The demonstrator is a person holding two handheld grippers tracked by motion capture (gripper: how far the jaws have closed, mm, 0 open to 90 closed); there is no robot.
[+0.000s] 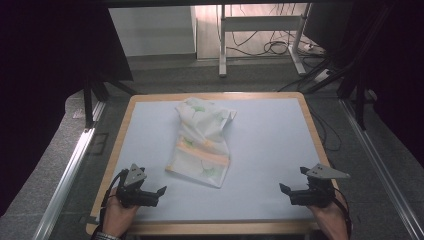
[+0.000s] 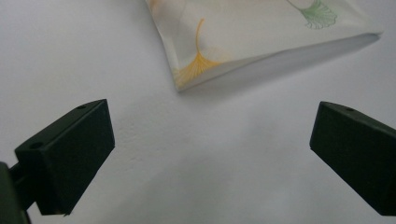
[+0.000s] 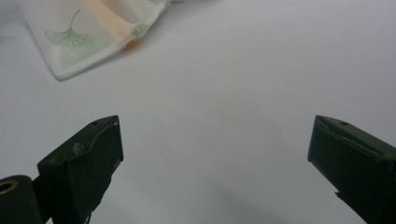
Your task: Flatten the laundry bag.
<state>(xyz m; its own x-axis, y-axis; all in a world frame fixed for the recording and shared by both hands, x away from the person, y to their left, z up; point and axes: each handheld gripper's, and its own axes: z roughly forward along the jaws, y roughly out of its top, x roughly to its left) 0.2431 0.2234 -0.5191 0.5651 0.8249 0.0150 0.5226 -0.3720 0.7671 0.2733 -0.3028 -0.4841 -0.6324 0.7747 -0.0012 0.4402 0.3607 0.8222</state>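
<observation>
In the high view a cloth [image 1: 202, 141] lay on the table [image 1: 270, 150], a little left of centre and towards the far side — white, printed with green and orange leaves, loosely folded, its far end bunched. The left gripper [image 1: 152, 195] sat at the near left edge, held in a hand [image 1: 117, 217], jaws wide with nothing between them. The right gripper [image 1: 295, 190] sat at the near right edge in the other hand [image 1: 330, 220], jaws likewise wide and bare. Both were well apart from the cloth.

In the left gripper view the jaws stood far apart over bare table; a corner of the cloth [image 2: 233, 42] with an orange leaf lay beyond them, untouched.

In the right gripper view the jaws were spread wide — the cloth [image 3: 84, 37] lay at the far left, clear of them.
</observation>
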